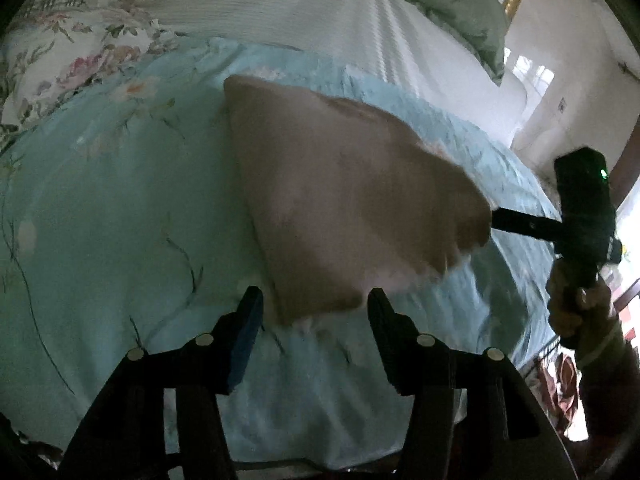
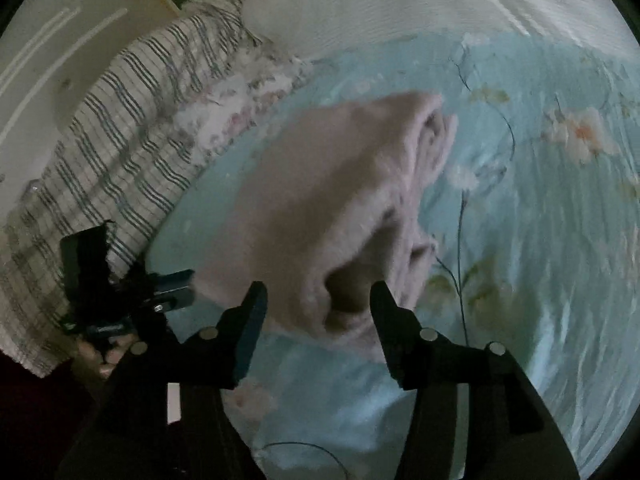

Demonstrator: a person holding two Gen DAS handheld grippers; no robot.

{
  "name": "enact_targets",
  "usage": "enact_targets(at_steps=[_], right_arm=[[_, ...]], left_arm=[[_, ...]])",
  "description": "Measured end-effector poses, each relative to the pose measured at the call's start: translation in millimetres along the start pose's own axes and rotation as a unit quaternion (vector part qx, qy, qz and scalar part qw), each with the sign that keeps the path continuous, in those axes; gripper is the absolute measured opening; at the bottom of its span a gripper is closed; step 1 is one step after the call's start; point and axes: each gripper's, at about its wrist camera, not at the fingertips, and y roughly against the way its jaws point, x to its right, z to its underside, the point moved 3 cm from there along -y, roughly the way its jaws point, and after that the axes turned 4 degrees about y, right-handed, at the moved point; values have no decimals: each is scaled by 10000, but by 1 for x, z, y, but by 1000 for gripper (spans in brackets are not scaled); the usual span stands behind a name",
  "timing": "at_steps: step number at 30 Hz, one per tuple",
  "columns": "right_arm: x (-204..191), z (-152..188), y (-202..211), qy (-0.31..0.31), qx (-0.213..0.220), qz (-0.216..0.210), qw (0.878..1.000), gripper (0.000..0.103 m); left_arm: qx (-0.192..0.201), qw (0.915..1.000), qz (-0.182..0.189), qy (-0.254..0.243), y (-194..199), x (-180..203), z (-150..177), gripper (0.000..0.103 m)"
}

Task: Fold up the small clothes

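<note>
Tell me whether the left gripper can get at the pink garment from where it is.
Probably yes: the left gripper is open, and the pink garment on the blue bedspread lies just ahead, nothing between.

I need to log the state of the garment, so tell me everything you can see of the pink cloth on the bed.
The pink cloth is a small, soft, fuzzy-looking piece, dusty pink, blurred in both views. It lies folded in a rough wedge on the light blue flowered bedspread, with bunched layered edges showing on one side in the right view. Its near corner lies ahead of the left tool; the right tool is open in front of a loose fold. Neither tool grips it.
</note>
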Motion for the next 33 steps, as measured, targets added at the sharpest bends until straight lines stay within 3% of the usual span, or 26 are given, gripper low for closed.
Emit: enact_targets(at_steps=[4, 5, 6, 7, 8, 10, 12, 15, 17, 22, 26, 30, 33], right_arm=[[-6, 0, -11, 184, -57, -31, 9998, 53], [-7, -1, -16, 232, -154, 39, 9996, 41], [-8, 0, -20, 260, -249, 112, 9993, 16], [-9, 0, -23, 232, -308, 134, 9992, 8], [-8, -1, -21, 154, -287, 120, 9994, 8], [-7, -4, -4, 39, 40, -17, 10000, 8], [2, -5, 9, -156, 223, 1, 9996, 8], [24, 12, -3, -326, -126, 435, 9984, 8], [36, 28, -19, -438, -384, 603, 9965, 7], [38, 28, -3, -755, -214, 470, 9958, 12], [26, 11, 32, -684, 181, 627, 9955, 12], [8, -18, 50, -592, 855, 476, 9934, 12], [-1, -38, 22, -481, 844, 483, 9941, 12]], left_arm=[[-50, 9991, -361, -198, -14, 6, 5, 56], [-24, 9981, -545, -268, -17, 8, 4, 56], [-33, 9965, -775, -321, -22, 8, 3, 54], [-59, 9950, -950, -285, -26, 5, 2, 46], [-82, 9946, -1017, -171, -28, 1, 1, 40], [-92, 9970, -743, 193, -25, -6, -2, 20], [14, 9970, -705, 320, -19, -8, -1, 17], [-116, 9968, -743, 266, -27, -1, 9, 11], [-122, 9962, -851, 136, -29, 4, 15, 11], [-282, 9962, -819, -32, -17, 4, 17, 15], [-38, 9971, -720, -258, 14, 3, 12, 15], [364, 9990, -71, -229, 39, 13, -7, 15], [453, 9981, 289, -308, 29, 27, -22, 18]])
